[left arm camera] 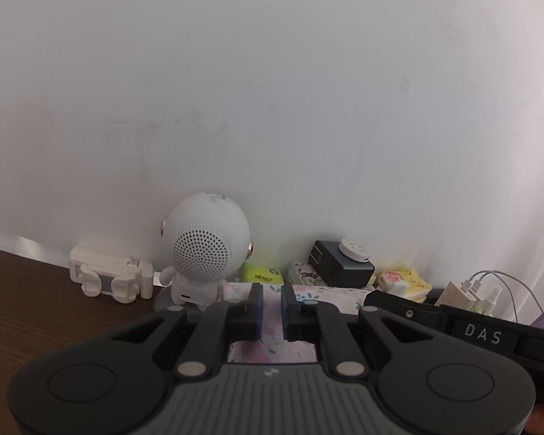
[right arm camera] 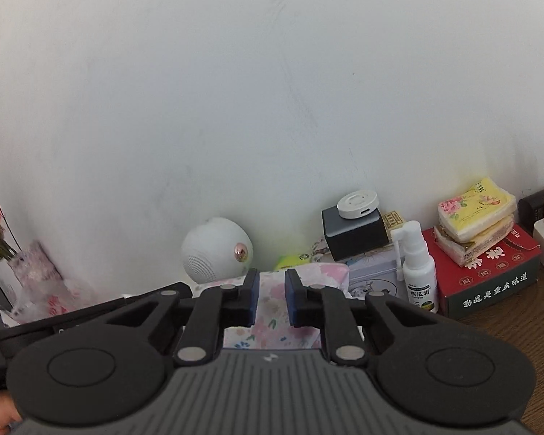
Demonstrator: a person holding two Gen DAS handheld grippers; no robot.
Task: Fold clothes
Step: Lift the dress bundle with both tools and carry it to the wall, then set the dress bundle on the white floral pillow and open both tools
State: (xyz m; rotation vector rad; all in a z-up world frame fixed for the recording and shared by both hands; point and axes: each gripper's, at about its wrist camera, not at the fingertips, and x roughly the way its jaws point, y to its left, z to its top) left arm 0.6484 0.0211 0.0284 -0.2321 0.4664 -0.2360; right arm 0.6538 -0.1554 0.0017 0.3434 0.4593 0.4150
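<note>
I have both grippers up near the back edge of the table, facing the white wall. On my left gripper the jaws stand a narrow gap apart, and the floral garment shows through that gap and below it. I cannot tell whether the pads actually pinch the cloth or only frame it. My right gripper shows a slightly wider gap, with the same pink flowered garment lying between and beneath the fingers; again I cannot tell if it is gripped.

The garment sits toward the back of the table, bunched up just in front of the things lined along the wall. In the left view the round white speaker figure stands at the back edge, a white phone holder beside it toward the left. A dark box with a white disc on top sits further right, then yellow tissue packs and a white charger with cables.

In the right view a white spray bottle stands next to a red and green carton carrying tissue packs, near the back right corner. A vase of flowers is at the far left.
</note>
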